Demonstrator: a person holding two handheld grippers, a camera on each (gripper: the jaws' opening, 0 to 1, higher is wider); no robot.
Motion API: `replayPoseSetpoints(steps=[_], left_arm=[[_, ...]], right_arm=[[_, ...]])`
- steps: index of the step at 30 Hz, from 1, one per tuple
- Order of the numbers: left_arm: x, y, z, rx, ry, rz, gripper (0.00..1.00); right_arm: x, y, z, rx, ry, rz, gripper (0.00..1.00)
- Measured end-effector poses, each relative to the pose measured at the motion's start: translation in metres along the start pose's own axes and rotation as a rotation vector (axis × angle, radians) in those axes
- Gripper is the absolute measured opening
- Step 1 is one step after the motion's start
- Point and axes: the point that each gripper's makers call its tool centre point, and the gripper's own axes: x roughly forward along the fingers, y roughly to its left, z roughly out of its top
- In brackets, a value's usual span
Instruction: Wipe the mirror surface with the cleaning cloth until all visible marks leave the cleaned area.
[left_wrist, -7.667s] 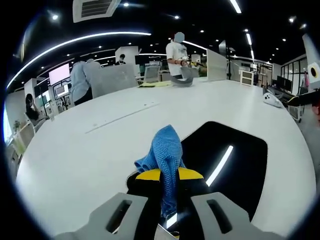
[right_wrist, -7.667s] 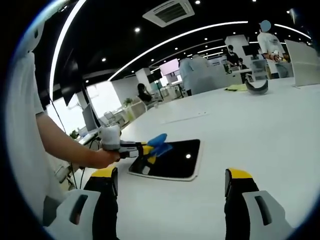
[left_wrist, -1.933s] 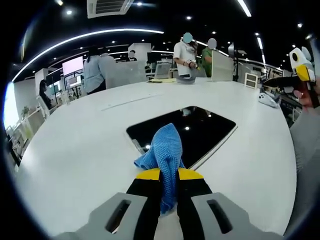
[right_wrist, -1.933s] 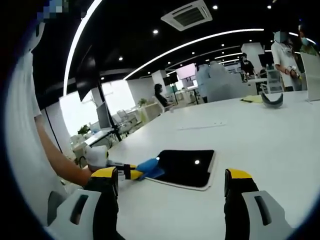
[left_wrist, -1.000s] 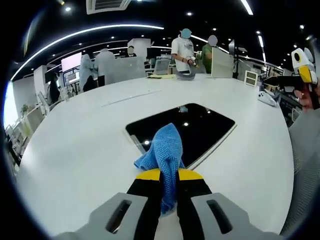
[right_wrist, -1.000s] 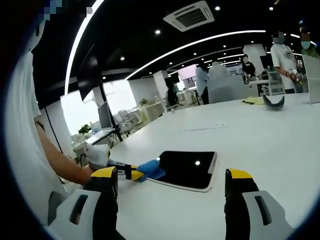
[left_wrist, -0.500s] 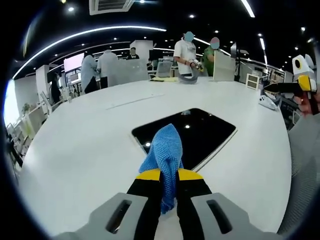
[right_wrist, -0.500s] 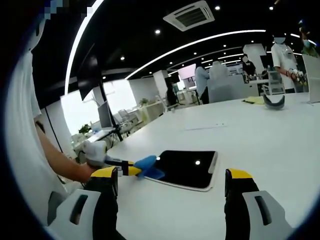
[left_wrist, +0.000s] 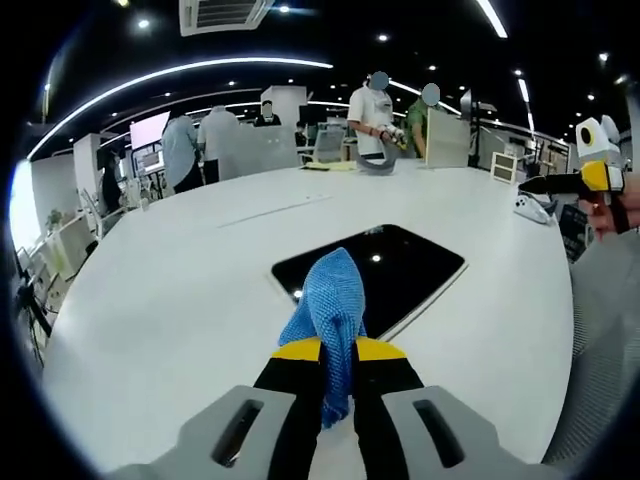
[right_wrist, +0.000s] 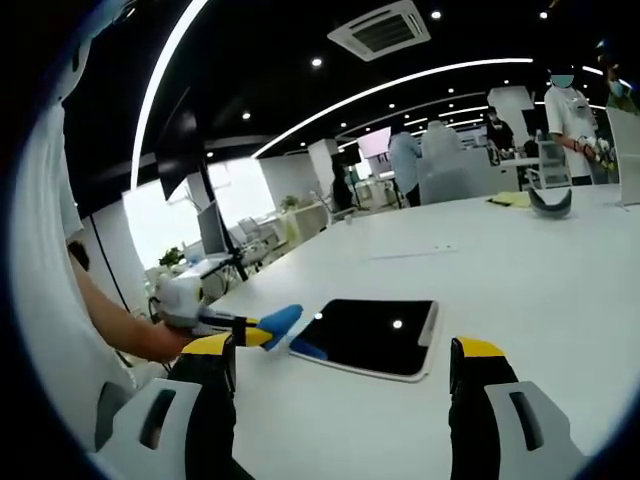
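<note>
One dark mirror (left_wrist: 385, 270) lies flat on the white table (left_wrist: 160, 300). One blue cleaning cloth (left_wrist: 330, 305) is clamped in the left gripper (left_wrist: 338, 362) at the mirror's near edge. The right gripper (right_wrist: 340, 365) hovers, jaws spread, gripping nothing.

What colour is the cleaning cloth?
Blue woven cleaning cloth, clearest in the left gripper view.

No text, label, brand, number or sign can be read in either view; the lit screens on the far wall are too small and blurred to make out any writing.
</note>
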Motion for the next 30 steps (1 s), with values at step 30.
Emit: replayPoseSetpoints(steps=[30], left_arm=[[-0.065,0.006,0.007,-0.007,-0.036,0.046,0.07]], right_arm=[[0.009,0.007,-0.002,-0.013,0.013,0.025,0.88]])
